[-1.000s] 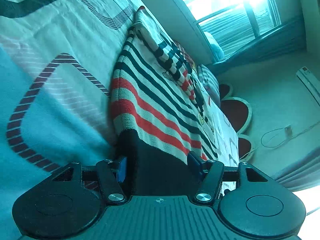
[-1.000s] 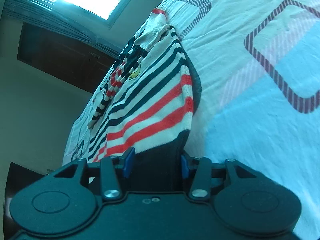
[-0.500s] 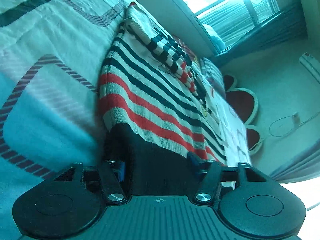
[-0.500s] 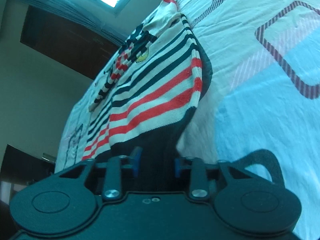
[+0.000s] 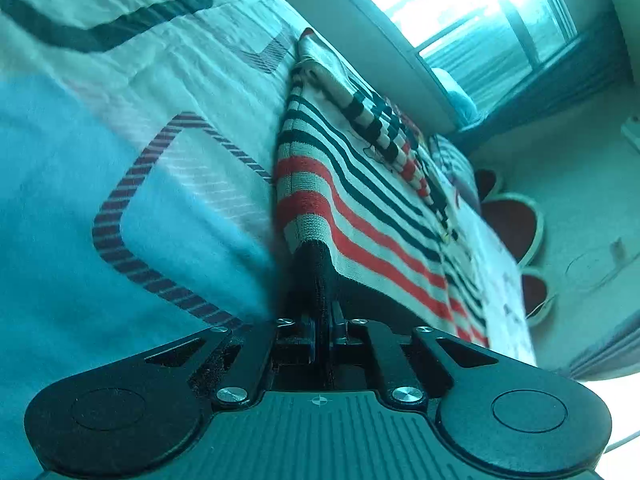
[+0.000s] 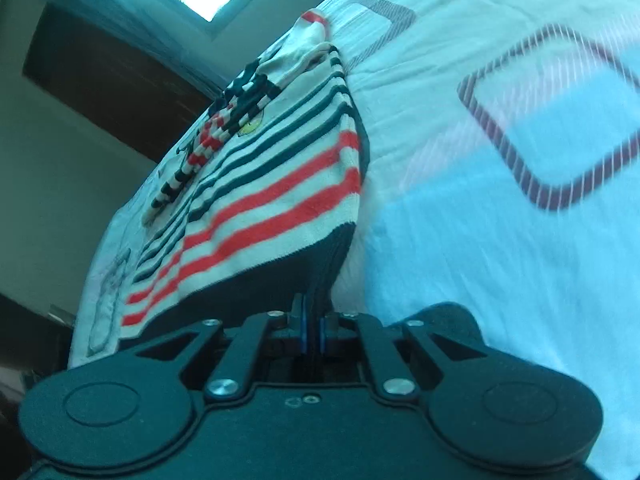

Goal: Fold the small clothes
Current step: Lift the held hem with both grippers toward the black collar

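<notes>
Striped sweater spread flat on the bed, over a pale sheet printed with rounded dark-lined squares. Cream knit banded in dark and red stripes, finished by a dark hem at the near edge. Left tongs pinched tight on the dark hem at the sweater's left near corner, blue pads nearly touching with the fabric between. Right tongs likewise clamped on the dark hem at the right near corner. Hem lifted a little off the sheet at both grips. Folded sleeve lying across the sweater's chest. Bright window beyond the far side of the bed.
</notes>
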`<state>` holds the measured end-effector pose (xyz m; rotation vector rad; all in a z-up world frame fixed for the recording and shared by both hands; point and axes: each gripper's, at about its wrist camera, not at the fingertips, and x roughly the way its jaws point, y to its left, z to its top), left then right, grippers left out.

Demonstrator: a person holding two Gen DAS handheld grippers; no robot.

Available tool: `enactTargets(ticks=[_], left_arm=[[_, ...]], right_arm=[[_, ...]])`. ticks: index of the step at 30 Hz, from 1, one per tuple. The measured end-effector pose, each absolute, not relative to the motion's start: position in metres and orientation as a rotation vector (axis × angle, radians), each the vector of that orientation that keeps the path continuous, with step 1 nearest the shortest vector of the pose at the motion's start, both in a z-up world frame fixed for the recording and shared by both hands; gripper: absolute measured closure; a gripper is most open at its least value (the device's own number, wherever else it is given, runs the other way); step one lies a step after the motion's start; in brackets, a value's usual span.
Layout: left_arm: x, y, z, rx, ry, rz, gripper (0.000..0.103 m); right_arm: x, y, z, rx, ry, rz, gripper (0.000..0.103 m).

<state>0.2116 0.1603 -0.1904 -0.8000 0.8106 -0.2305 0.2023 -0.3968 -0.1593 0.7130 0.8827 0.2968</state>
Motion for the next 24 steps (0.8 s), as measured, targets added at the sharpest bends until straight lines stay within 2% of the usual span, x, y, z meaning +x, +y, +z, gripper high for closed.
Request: enactTargets(ticks=[6, 8, 13, 17, 24], left_arm=[[0.214, 0.158, -0.193, -0.786, 0.838, -0.264, 0.097], [0.214, 0.158, -0.191, -0.781, 0.832, -0.257, 0.097], [0.200, 0.154, -0.186, -0.761, 0.785, -0.232, 0.097], [0.202, 0.158, -0.190, -0.771, 0.800, -0.227, 0.097], [0.203, 0.170, -0.155, -0.865, 0.665, -0.269, 0.098]], right_arm=[[0.205, -0.389, -0.158, 0.681, 0.904, 0.341, 0.091], [0.205, -0.389, -0.155, 0.652, 0.905, 0.327, 0.097], [0.198, -0.395, -0.140, 0.624, 0.850, 0.324, 0.096], [0.203, -0.394, -0.147, 0.594, 0.905, 0.306, 0.096], [0.203, -0.396, -0.101, 0.613, 0.732, 0.361, 0.097]])
